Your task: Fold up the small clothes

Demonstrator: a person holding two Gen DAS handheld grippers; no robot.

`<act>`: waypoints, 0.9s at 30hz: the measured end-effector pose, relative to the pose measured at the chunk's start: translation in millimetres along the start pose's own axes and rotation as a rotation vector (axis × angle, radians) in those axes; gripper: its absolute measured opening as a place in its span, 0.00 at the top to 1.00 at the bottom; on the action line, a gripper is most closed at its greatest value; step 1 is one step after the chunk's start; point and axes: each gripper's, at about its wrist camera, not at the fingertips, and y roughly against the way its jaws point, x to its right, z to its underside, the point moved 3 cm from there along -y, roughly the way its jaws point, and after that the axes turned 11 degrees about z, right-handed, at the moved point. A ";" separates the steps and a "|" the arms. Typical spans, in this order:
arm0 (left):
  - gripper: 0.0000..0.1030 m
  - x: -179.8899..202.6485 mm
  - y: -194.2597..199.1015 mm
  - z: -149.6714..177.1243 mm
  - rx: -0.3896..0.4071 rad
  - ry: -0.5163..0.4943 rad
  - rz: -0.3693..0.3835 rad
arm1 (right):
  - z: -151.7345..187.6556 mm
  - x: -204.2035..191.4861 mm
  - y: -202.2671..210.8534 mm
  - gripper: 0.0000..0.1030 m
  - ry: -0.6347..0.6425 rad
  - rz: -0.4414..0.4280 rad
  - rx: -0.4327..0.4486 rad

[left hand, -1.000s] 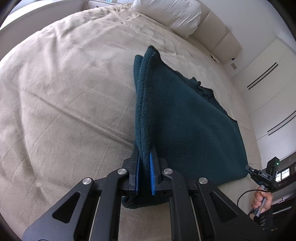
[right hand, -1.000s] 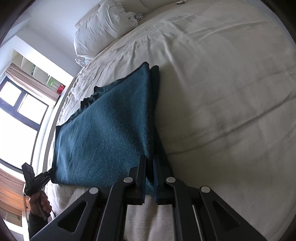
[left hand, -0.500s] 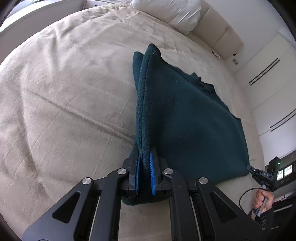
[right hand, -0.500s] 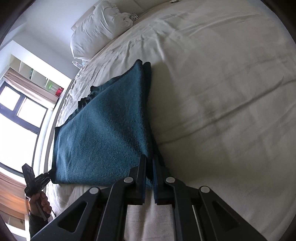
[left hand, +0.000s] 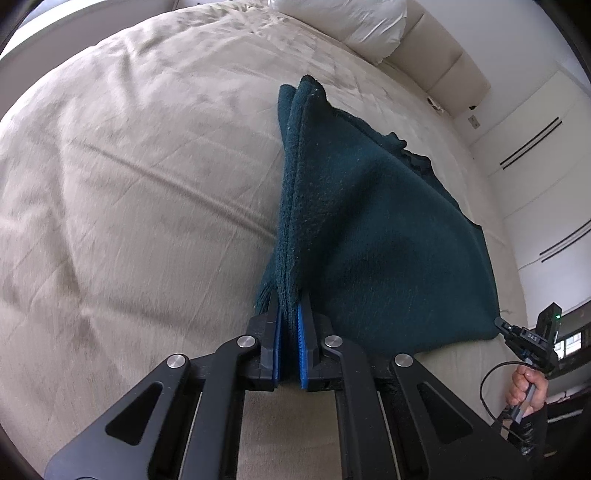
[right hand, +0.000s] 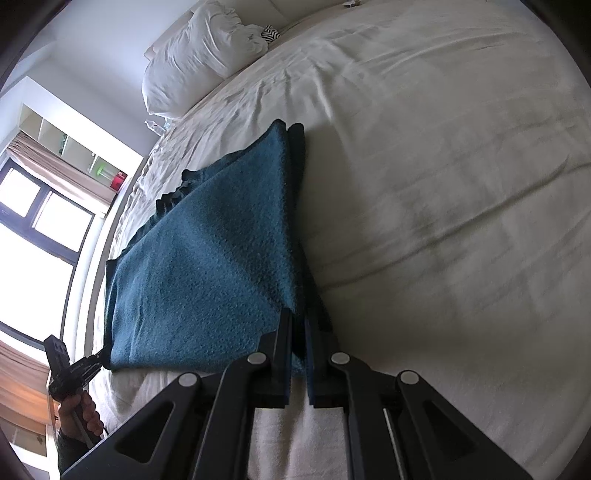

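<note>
Beige bedding (left hand: pixel 140 192) is filling most of what I'm seeing, a wide bed with a white pillow (left hand: pixel 354 18) lying up at the headboard end and white wardrobe doors (left hand: pixel 546 155) standing off to the side. I'm watching the dark teal cloth (left hand: pixel 373 236) lying doubled over on the bedding, its layered edge running straight away from my left gripper (left hand: pixel 290 325). That gripper's blue-padded jaws are pinching one near corner of the cloth. From the other side, my right gripper (right hand: pixel 298 332) is gripping the opposite near corner, jaws clamped on the fabric (right hand: pixel 207 258). Each gripper is showing up small at the far corner in the other's view, held in a bare hand (left hand: pixel 526 387). A window (right hand: pixel 33 236) is glowing bright beyond the bed's edge.
</note>
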 end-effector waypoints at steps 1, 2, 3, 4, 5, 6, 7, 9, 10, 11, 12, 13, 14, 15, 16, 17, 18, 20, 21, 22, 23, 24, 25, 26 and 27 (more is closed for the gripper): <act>0.94 -1.4 -0.5 0.7 -0.001 0.004 0.003 | -0.5 0.1 -1.2 0.93 0.001 0.003 -0.001; 0.94 -3.3 -1.1 1.0 -0.002 0.012 0.008 | -0.6 0.9 -2.6 0.93 0.000 0.009 -0.003; 0.94 -3.7 -1.4 0.9 -0.003 0.014 0.009 | -0.7 2.4 -4.1 0.93 -0.004 0.010 -0.005; 0.93 -4.3 -1.5 0.5 -0.003 0.013 0.007 | 0.2 4.0 -5.2 0.93 -0.012 0.007 -0.006; 0.92 -5.8 -2.8 0.0 -0.004 0.016 0.006 | 1.0 5.2 -6.1 0.93 -0.017 0.004 -0.007; 0.91 -7.9 -3.5 -0.3 -0.002 0.025 0.014 | 1.8 6.4 -8.1 0.93 -0.020 0.000 -0.009; 0.91 -9.9 -2.1 -0.8 0.009 0.037 0.030 | 2.6 7.0 -10.4 0.92 -0.023 -0.006 -0.019; 0.91 -13.4 3.5 -2.5 0.035 0.070 0.071 | 5.2 8.2 -11.1 0.92 -0.029 -0.026 -0.031; 0.91 -15.0 7.1 -3.2 0.042 0.085 0.080 | 5.6 8.1 -9.9 0.91 -0.026 -0.031 -0.030; 0.91 -15.9 10.5 -4.2 0.045 0.096 0.077 | 6.2 8.1 -8.3 0.91 -0.025 -0.036 -0.029; 0.91 -16.1 13.6 -5.7 0.046 0.101 0.066 | 6.9 9.1 -6.3 0.88 -0.029 -0.038 -0.028; 0.91 -15.4 17.9 -7.6 0.051 0.102 0.047 | 6.7 10.2 -4.6 0.79 -0.034 -0.036 -0.028; 0.91 -13.4 24.2 -9.3 0.064 0.099 0.031 | 6.4 12.4 -1.2 0.74 -0.044 -0.026 -0.024; 0.91 -9.9 32.3 -12.1 0.085 0.089 0.014 | 3.9 15.3 5.3 0.71 -0.059 -0.015 -0.001; 0.91 -4.9 41.2 -15.9 0.111 0.073 -0.019 | 1.9 16.7 10.2 0.71 -0.066 -0.006 0.017; 0.91 0.2 46.6 -19.0 0.128 0.058 -0.038 | -1.8 17.1 16.7 0.71 -0.072 0.004 0.039; 0.91 13.0 53.2 -25.3 0.154 0.016 -0.051 | -7.1 14.6 24.4 0.71 -0.076 0.001 0.064; 0.91 33.2 53.2 -33.6 0.158 -0.051 -0.043 | -17.0 0.1 32.9 0.71 -0.064 -0.046 0.094; 0.91 49.3 46.2 -39.9 0.148 -0.099 -0.037 | -22.9 -16.4 33.4 0.71 -0.038 -0.098 0.092; 0.91 65.4 35.9 -45.2 0.136 -0.143 -0.031 | -26.5 -31.3 31.4 0.71 -0.018 -0.141 0.083; 0.91 74.5 28.4 -48.8 0.127 -0.172 -0.028 | -29.2 -47.9 27.7 0.71 -0.001 -0.187 0.071; 0.91 89.4 13.3 -50.9 0.111 -0.218 -0.023 | -30.7 -70.0 20.0 0.71 0.016 -0.247 0.047; 0.91 100.9 -0.7 -50.4 0.092 -0.252 -0.017 | -29.9 -86.8 12.2 0.71 0.026 -0.300 0.023; 0.91 110.7 -18.1 -48.9 0.063 -0.286 -0.010 | -27.4 -105.2 1.8 0.71 0.039 -0.359 -0.009; 0.91 118.0 -37.0 -46.7 0.035 -0.312 -0.008 | -23.1 -124.5 -12.4 0.71 0.048 -0.401 -0.042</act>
